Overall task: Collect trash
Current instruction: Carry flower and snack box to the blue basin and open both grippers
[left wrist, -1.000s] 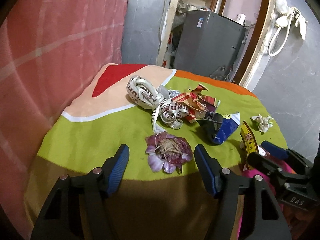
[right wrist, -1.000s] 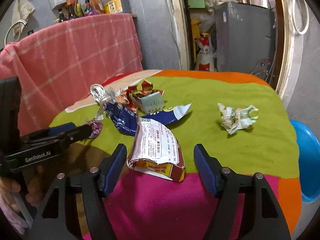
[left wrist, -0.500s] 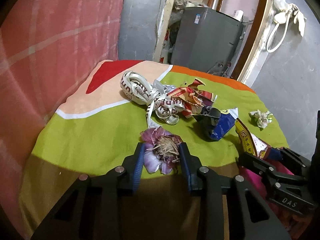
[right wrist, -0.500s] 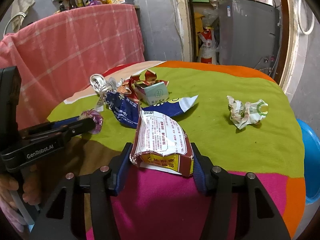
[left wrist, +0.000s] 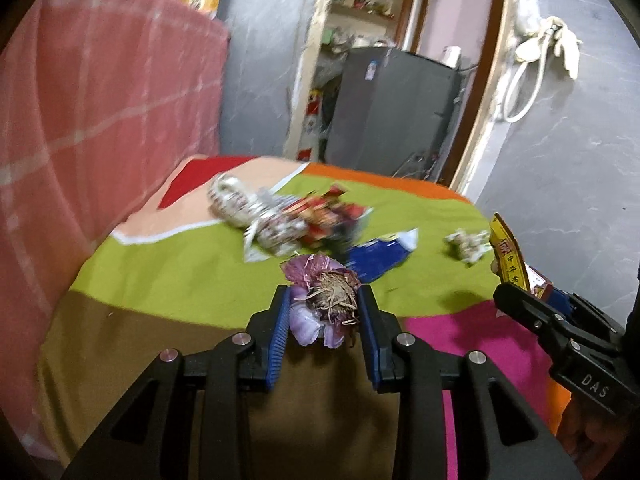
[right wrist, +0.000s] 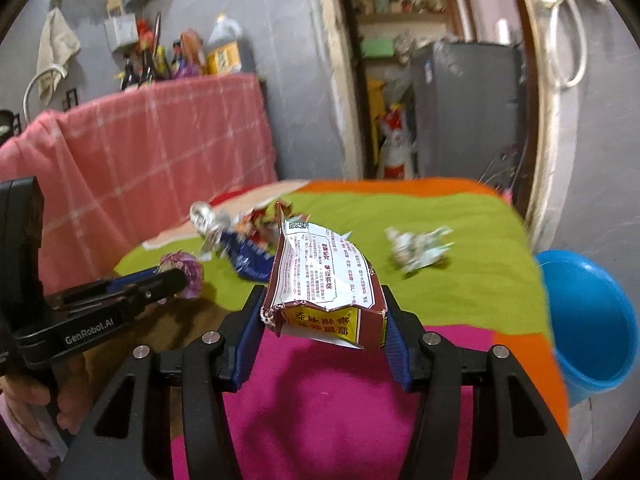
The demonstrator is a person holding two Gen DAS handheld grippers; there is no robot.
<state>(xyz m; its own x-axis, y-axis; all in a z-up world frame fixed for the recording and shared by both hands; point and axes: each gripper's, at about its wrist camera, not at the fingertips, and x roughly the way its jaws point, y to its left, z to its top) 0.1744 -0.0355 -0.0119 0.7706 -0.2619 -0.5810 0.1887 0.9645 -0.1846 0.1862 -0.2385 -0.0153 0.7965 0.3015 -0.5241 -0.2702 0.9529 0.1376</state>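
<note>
My left gripper (left wrist: 325,300) is shut on a purple onion peel clump (left wrist: 326,298) and holds it just above the colourful tablecloth (left wrist: 168,264). My right gripper (right wrist: 322,302) is shut on a torn red-and-white snack packet (right wrist: 324,280), lifted off the cloth. The left gripper (right wrist: 176,278) with the purple peel shows at the left of the right wrist view; the right gripper's finger (left wrist: 520,300) and the packet (left wrist: 508,252) show at the right of the left wrist view. More trash lies on the cloth: a silver wrapper pile (left wrist: 256,216), a blue wrapper (left wrist: 380,258), a crumpled paper (right wrist: 418,246).
A blue bin (right wrist: 588,320) stands beside the table's right edge. A pink checked cloth (right wrist: 160,148) covers furniture at the left, with bottles on top. A grey appliance (left wrist: 392,108) stands behind the table by a doorway. A hand (right wrist: 36,396) holds the left gripper's handle.
Both grippers went from open to shut, the left on the purple peel, the right on the snack packet. Both then pulled back and rose, lifting their pieces off the cloth.
</note>
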